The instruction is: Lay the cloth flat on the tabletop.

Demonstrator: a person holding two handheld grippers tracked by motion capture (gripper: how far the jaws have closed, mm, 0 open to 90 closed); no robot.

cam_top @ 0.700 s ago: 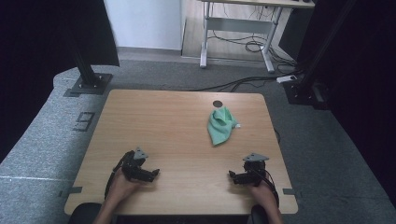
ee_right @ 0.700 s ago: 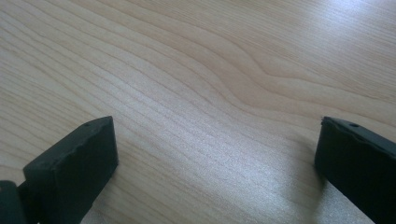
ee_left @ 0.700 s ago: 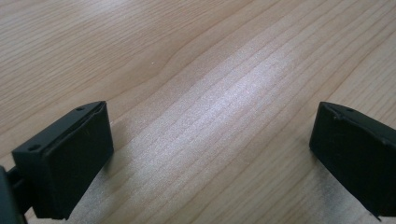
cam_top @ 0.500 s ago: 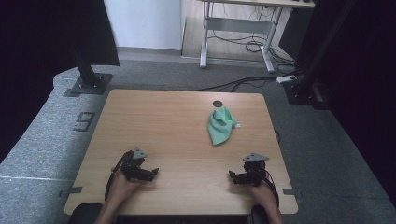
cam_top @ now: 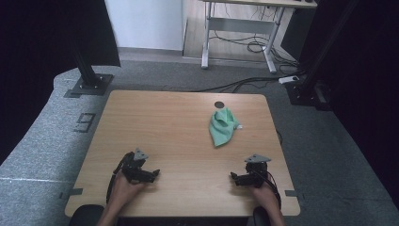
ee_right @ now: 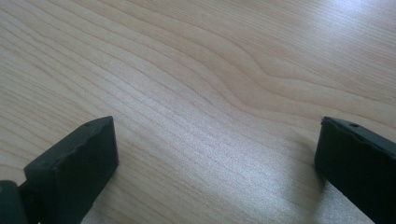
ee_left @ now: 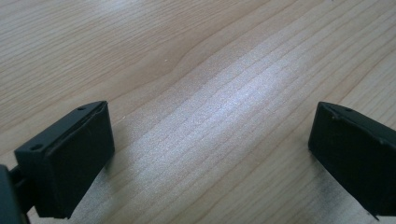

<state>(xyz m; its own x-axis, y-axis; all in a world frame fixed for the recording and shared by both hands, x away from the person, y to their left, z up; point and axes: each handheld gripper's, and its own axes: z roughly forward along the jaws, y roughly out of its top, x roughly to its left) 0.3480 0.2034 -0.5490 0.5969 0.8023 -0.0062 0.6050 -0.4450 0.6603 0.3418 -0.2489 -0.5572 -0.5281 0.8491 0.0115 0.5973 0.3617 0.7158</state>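
Cloth (cam_top: 222, 127) on table (cam_top: 164, 122), far right.

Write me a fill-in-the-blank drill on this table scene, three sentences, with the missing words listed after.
1. The crumpled cloth on the wooden table is ____ in colour.
2. The jaws of the left gripper stand ____, with bare wood between them.
3. The cloth lies nearer the ____ gripper than the other.

Missing words: green; open; right
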